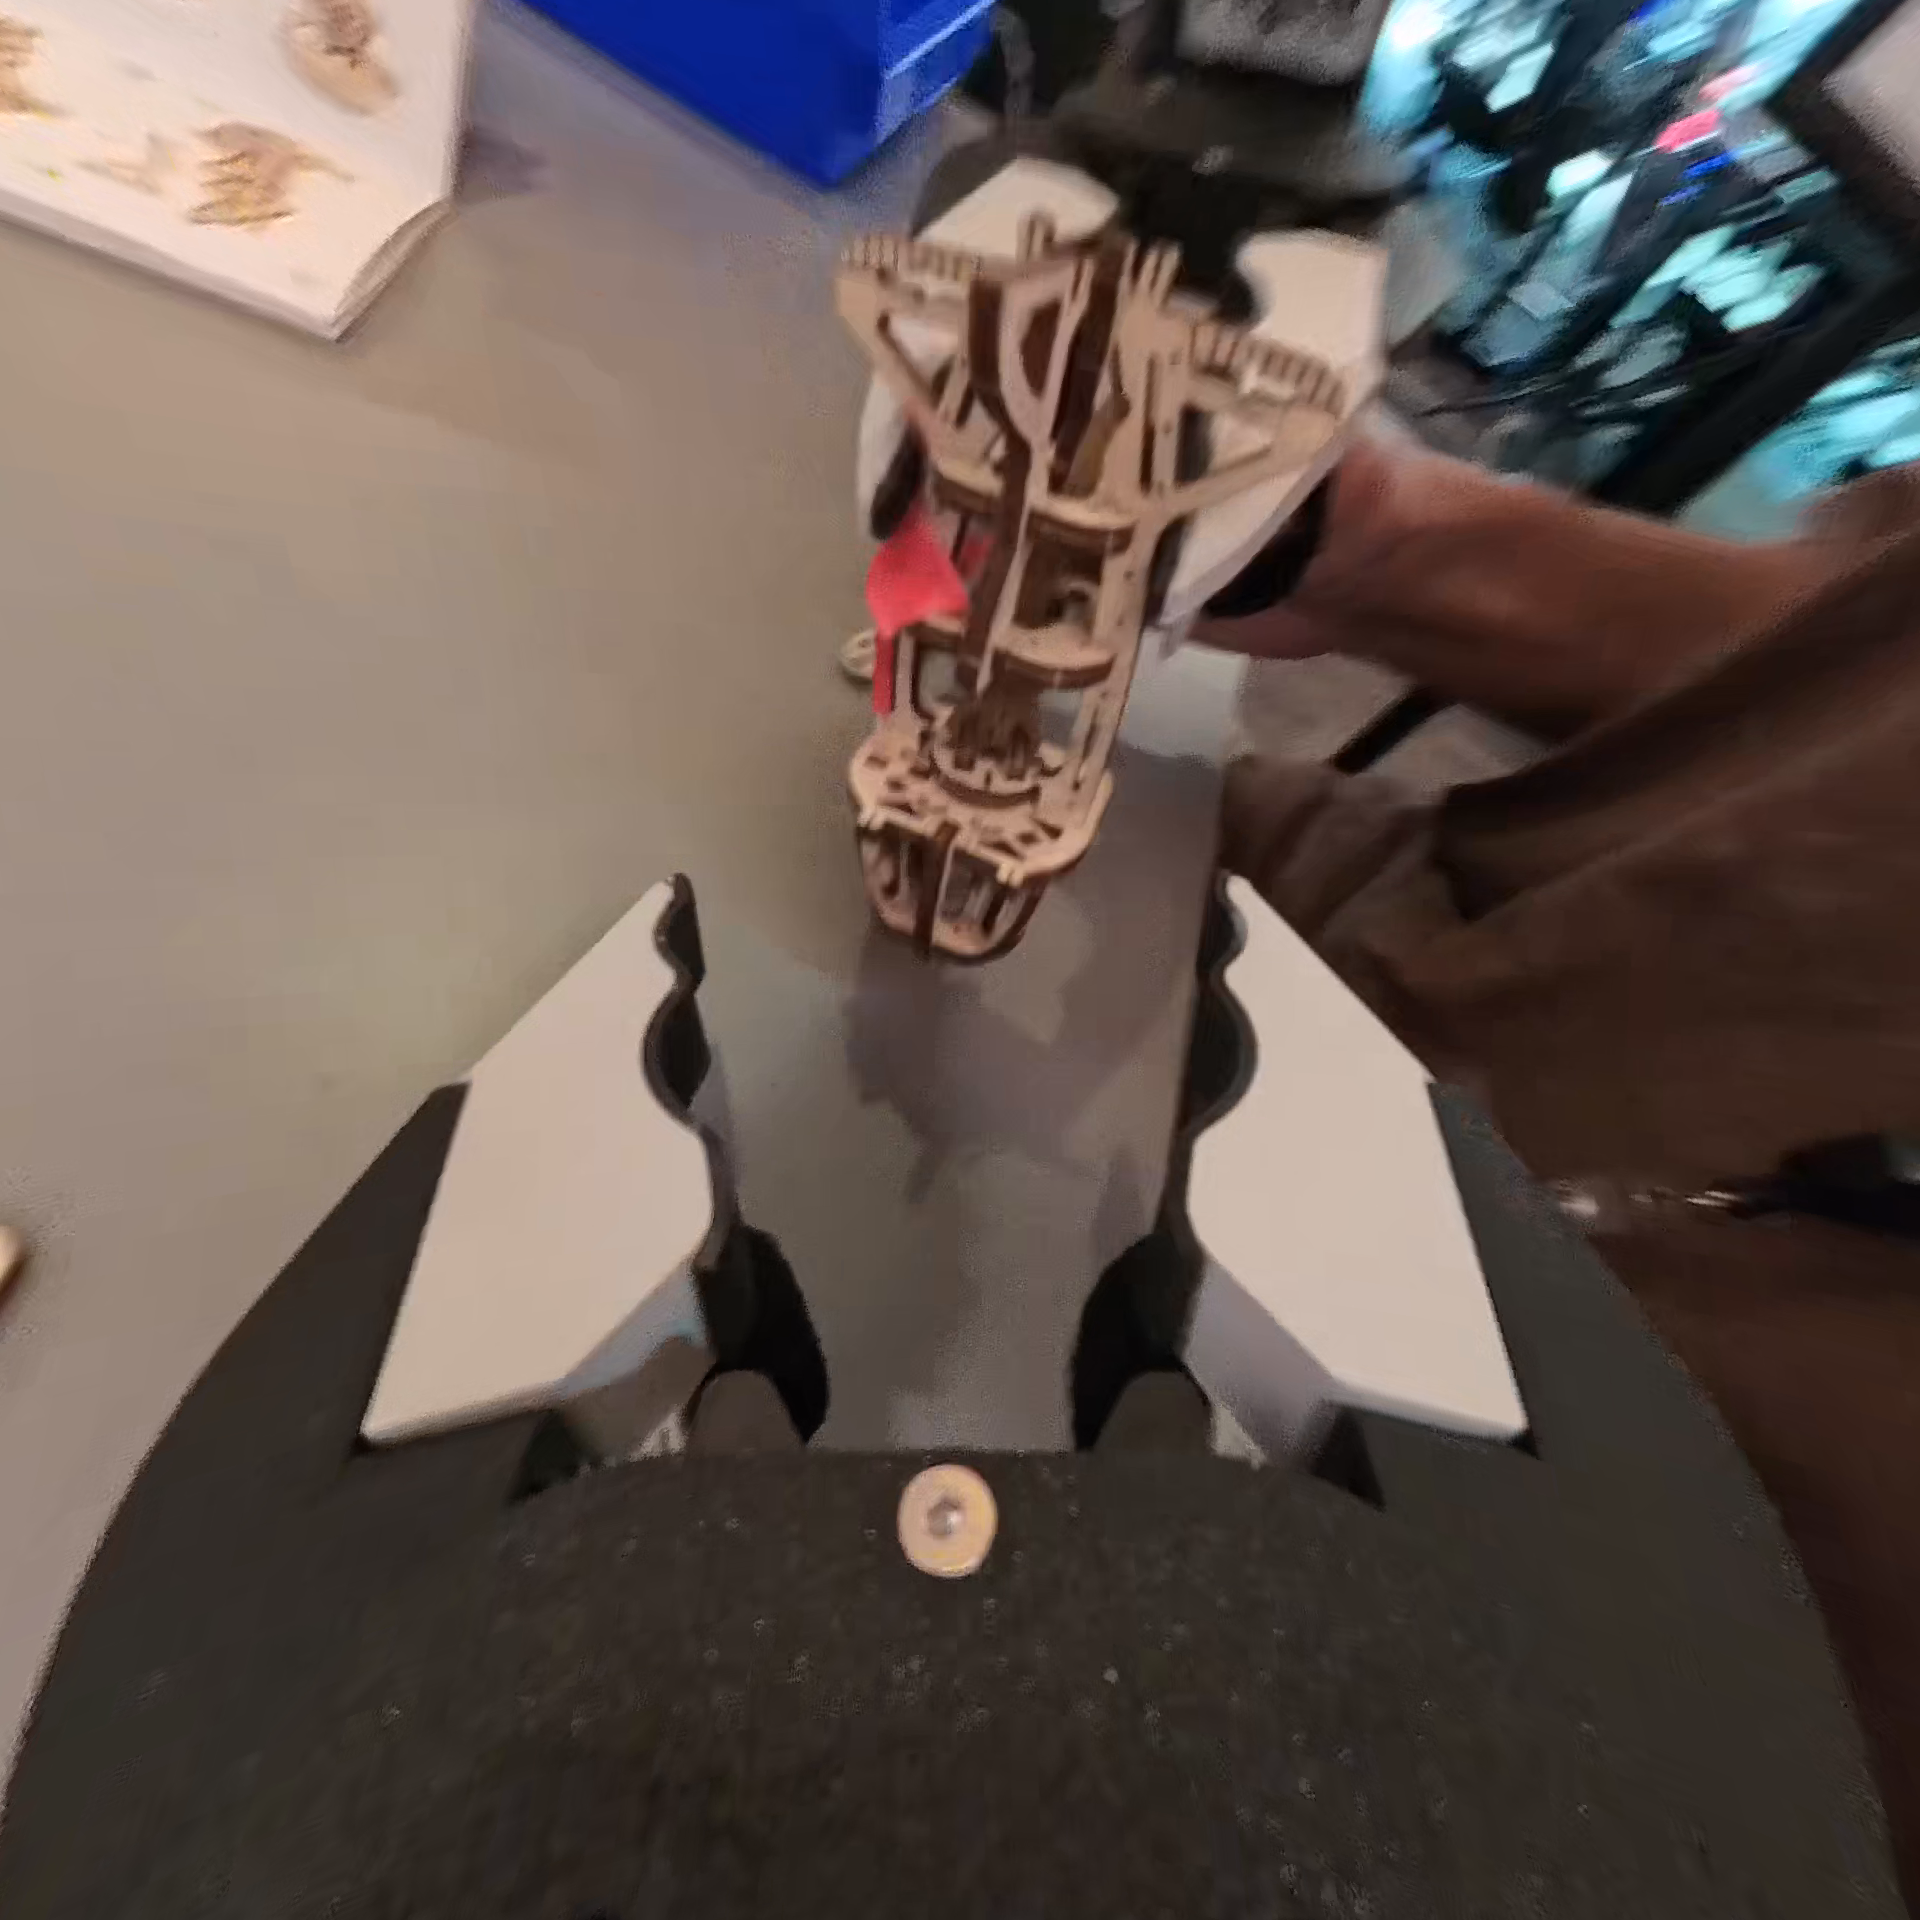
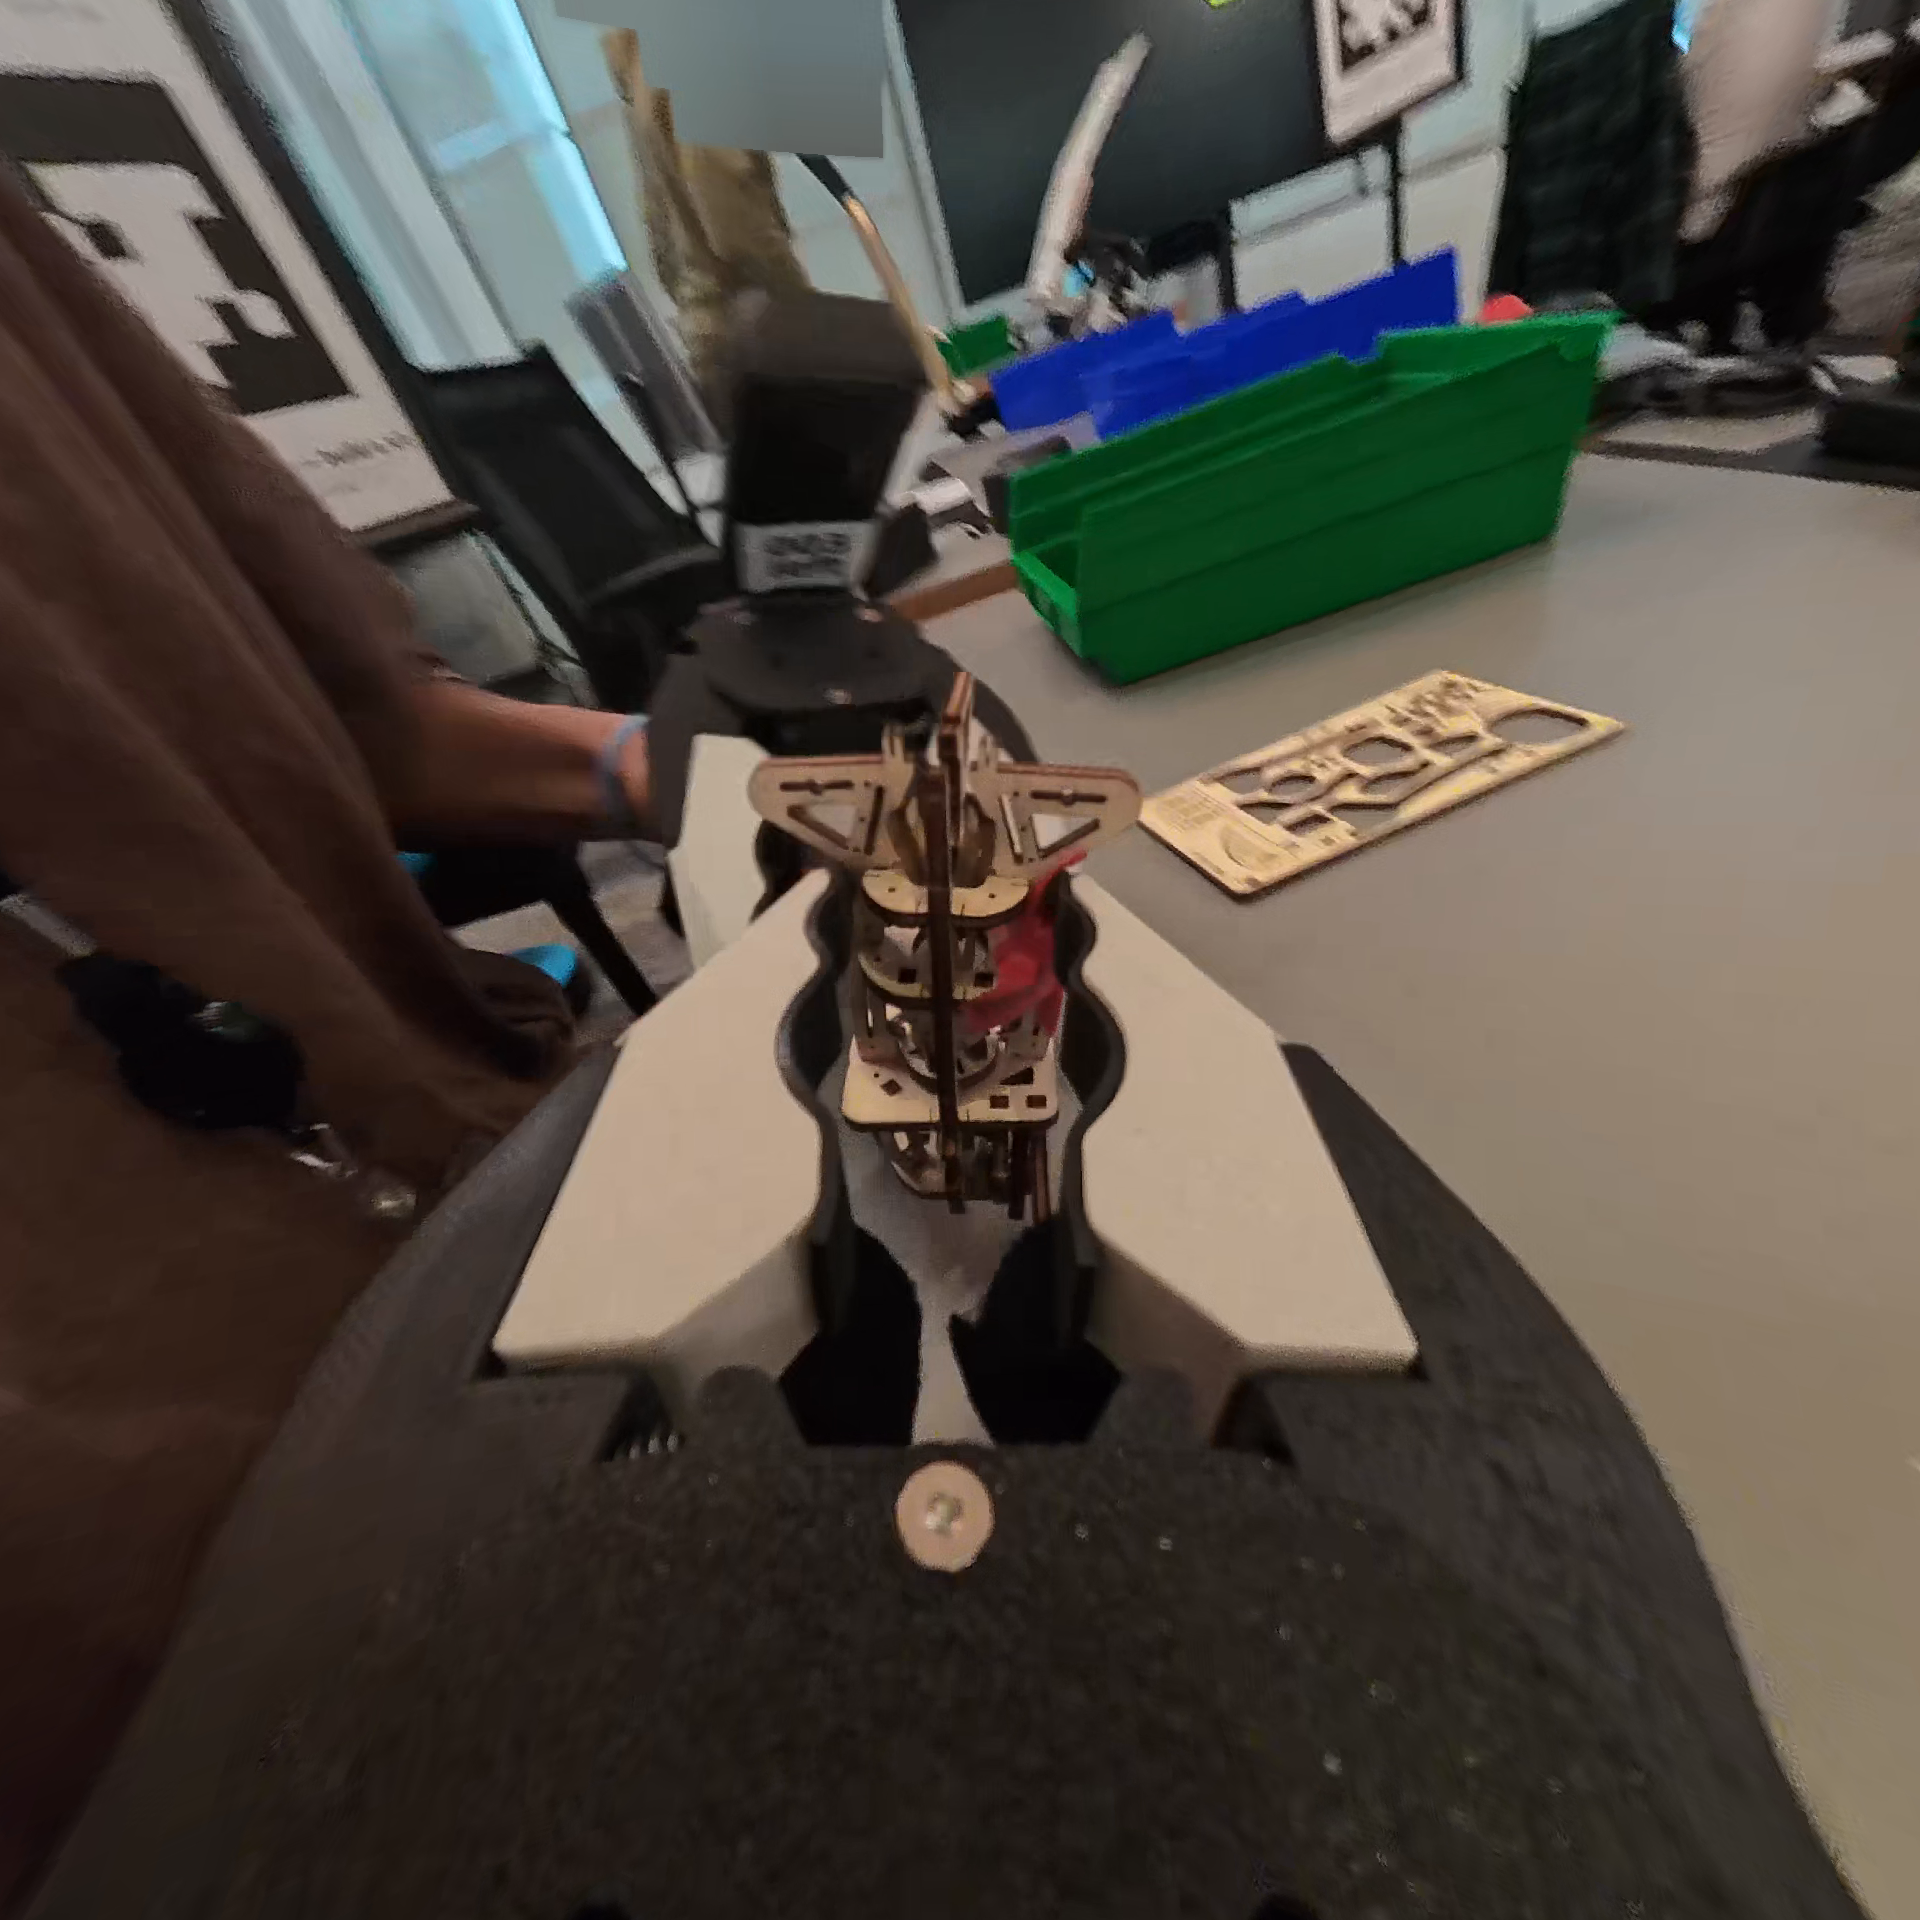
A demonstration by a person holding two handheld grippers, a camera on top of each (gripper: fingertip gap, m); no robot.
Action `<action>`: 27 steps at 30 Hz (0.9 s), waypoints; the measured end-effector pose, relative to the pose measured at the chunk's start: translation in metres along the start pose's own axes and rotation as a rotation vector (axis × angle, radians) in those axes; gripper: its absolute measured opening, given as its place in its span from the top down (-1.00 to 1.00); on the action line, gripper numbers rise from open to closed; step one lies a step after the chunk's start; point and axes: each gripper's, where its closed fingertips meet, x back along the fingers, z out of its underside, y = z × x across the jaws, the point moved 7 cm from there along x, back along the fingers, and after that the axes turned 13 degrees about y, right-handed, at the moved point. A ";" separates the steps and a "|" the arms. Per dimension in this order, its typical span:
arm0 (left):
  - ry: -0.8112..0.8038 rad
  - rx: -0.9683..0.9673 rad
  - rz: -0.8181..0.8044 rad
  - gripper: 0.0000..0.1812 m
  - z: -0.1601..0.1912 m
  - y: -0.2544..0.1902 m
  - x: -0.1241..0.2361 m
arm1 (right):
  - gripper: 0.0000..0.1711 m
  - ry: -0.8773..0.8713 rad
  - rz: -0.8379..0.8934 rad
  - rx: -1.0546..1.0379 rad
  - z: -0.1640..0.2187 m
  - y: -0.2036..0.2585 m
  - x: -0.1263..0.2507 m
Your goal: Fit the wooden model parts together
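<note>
Wooden model [image 2: 951, 997], a slotted tower with a winged top and a red scrap on its side, is clamped between the right tongs [image 2: 951, 1049] above a grey tabletop [image 2: 1558, 1039]. At far left of the left wrist view an open booklet [image 1: 208, 156] is seen, then bare grey surface. The left tongs [image 1: 951, 1039] are held spread and empty, just short of the model. Beyond, a punched-out wooden sheet [image 2: 1382, 779] and a green bin [image 2: 1309, 520] are seen.
</note>
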 end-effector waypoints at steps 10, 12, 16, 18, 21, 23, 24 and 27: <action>-0.026 -0.156 0.215 0.36 -0.013 -0.011 0.000 | 0.57 0.100 -0.120 0.056 0.008 0.015 -0.021; -0.030 -0.173 0.207 0.42 -0.011 -0.013 0.000 | 0.56 0.111 -0.132 0.040 0.009 0.015 -0.021; -0.017 -0.211 0.166 0.49 -0.006 -0.015 -0.004 | 0.57 0.131 -0.181 -0.004 0.011 0.016 -0.023; -0.016 -0.212 0.161 0.50 -0.006 -0.015 -0.003 | 0.56 0.122 -0.177 -0.002 0.011 0.016 -0.023; -0.014 -0.229 0.117 0.50 -0.005 -0.015 -0.003 | 0.48 0.123 -0.194 -0.035 0.011 0.018 -0.020; -0.013 -0.228 0.094 0.50 -0.005 -0.013 -0.002 | 0.44 0.117 -0.202 -0.072 0.009 0.015 -0.013; -0.017 -0.222 0.076 0.50 -0.005 -0.011 -0.001 | 0.44 0.110 -0.182 -0.074 0.007 0.013 -0.007; -0.019 -0.214 -0.015 0.51 -0.008 -0.003 0.005 | 0.42 0.166 -0.022 -0.018 0.004 0.004 0.026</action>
